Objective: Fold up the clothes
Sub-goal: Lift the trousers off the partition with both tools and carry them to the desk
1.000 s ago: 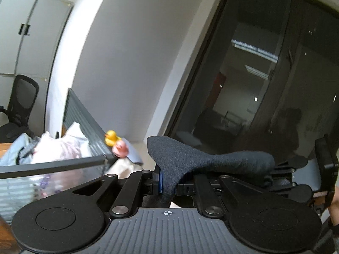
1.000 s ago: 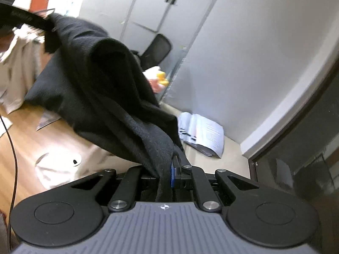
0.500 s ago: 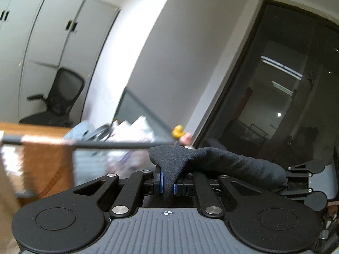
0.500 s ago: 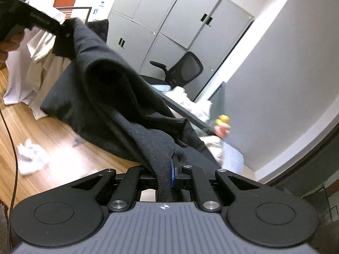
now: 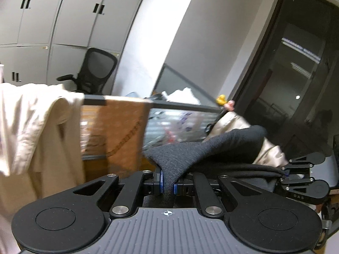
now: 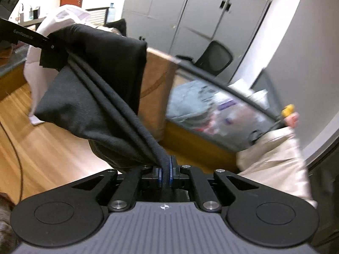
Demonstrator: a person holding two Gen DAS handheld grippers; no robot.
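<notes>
A black garment (image 6: 95, 89) hangs in the air, stretched between my two grippers above the wooden table (image 6: 42, 148). My left gripper (image 5: 167, 183) is shut on one bunched edge of it (image 5: 190, 154). My right gripper (image 6: 166, 174) is shut on another edge, the cloth running up and left to the left gripper's fingers (image 6: 31, 40). In the left wrist view the right gripper (image 5: 300, 175) shows at the right, holding the far end. The garment's lower part sags in folds.
A cream garment (image 5: 31, 127) hangs over a partition at left. A brown cloth (image 5: 125, 131) drapes the glass partition (image 5: 180, 122). A beige garment (image 6: 273, 158) lies at right. An office chair (image 5: 93, 74), grey cabinets (image 5: 63, 21) and a dark glass door (image 5: 296, 84) stand behind.
Both views have swung left, from the dark door and wall toward the cabinets and partition. The garment stays clamped in both grippers and is now pulled tauter between them.
</notes>
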